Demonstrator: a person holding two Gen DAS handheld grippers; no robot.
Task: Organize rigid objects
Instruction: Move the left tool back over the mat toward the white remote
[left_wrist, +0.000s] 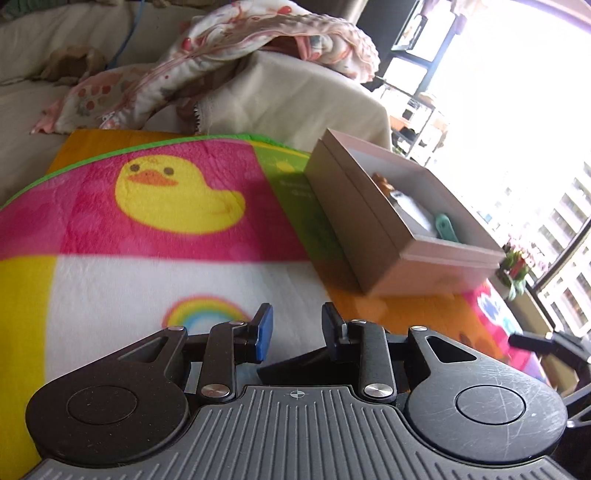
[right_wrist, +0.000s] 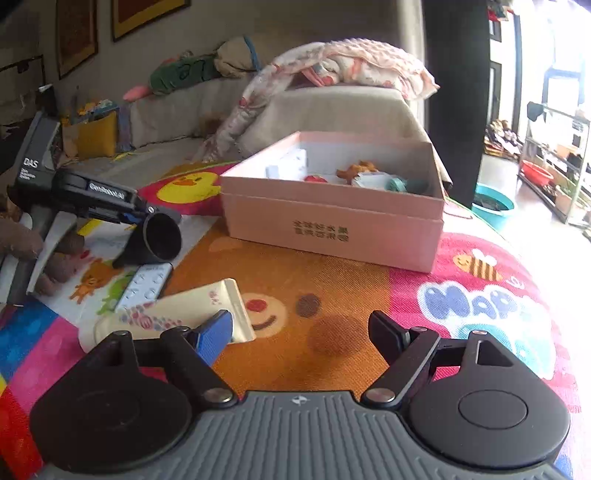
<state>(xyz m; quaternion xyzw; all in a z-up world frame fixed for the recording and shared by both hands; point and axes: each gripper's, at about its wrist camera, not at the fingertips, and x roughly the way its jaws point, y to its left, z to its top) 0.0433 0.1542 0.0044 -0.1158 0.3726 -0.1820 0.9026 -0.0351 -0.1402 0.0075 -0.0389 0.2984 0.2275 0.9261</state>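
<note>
- While the right gripper (right_wrist: 299, 328) hung spread and empty, bare mat (right_wrist: 332, 295) lay open up to the pink box (right_wrist: 332, 229).
- Left gripper (right_wrist: 146, 212), nearly closed, met a black funnel (right_wrist: 162, 236); whether it pinched it was unclear.
- Tube (right_wrist: 184, 314) lay at the mat's left.
- Legible: "DAS" on the left gripper, "HAP" on the mat.

The left gripper (left_wrist: 297, 332) is narrowed onto a black piece, tilted downward; the right gripper (right_wrist: 301, 328) is spread wide, empty.
</note>
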